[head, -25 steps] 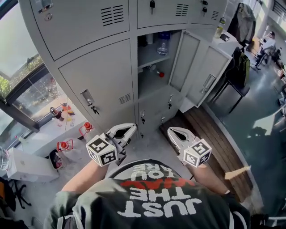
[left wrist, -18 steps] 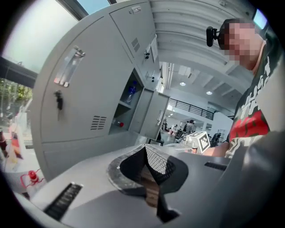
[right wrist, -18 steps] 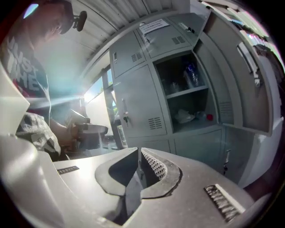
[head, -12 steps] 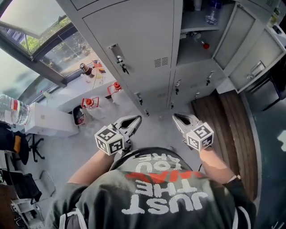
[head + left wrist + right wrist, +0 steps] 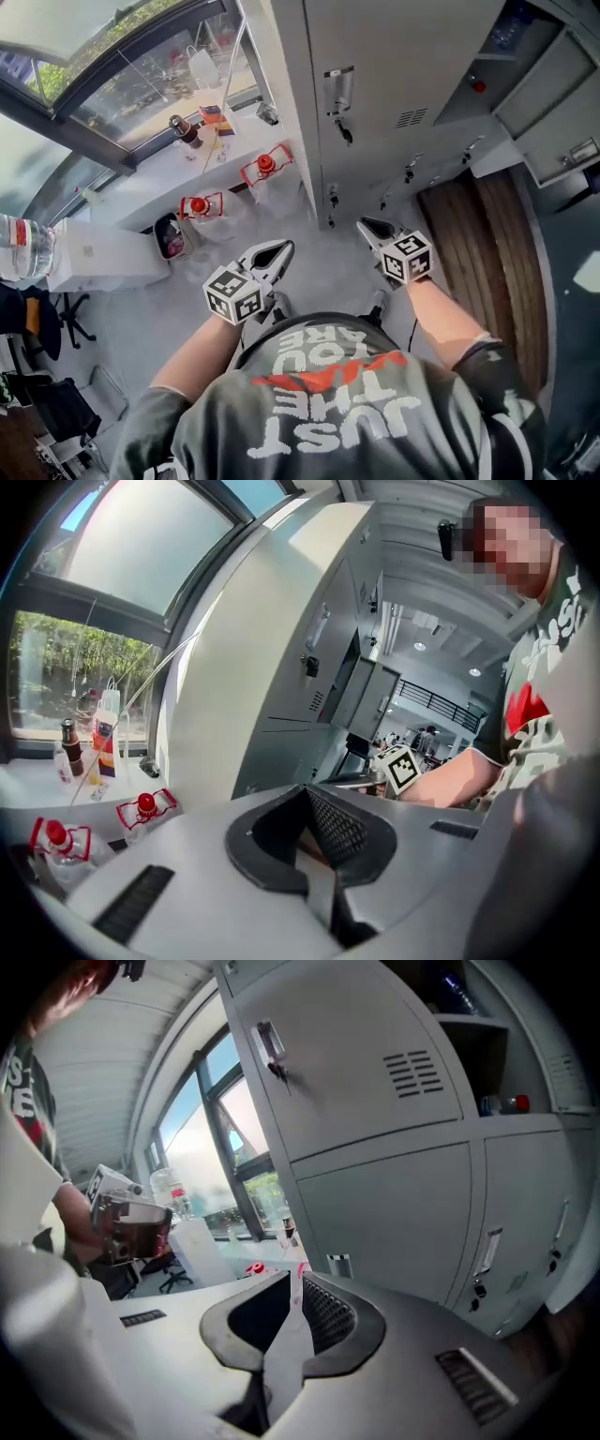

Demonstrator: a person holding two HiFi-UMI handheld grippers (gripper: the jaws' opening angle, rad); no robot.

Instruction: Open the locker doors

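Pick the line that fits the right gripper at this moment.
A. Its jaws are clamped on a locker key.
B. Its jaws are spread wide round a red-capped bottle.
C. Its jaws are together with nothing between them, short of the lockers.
C: in the right gripper view the right gripper has its jaws meeting at the tips with nothing between them, and the lockers stand beyond it, untouched.
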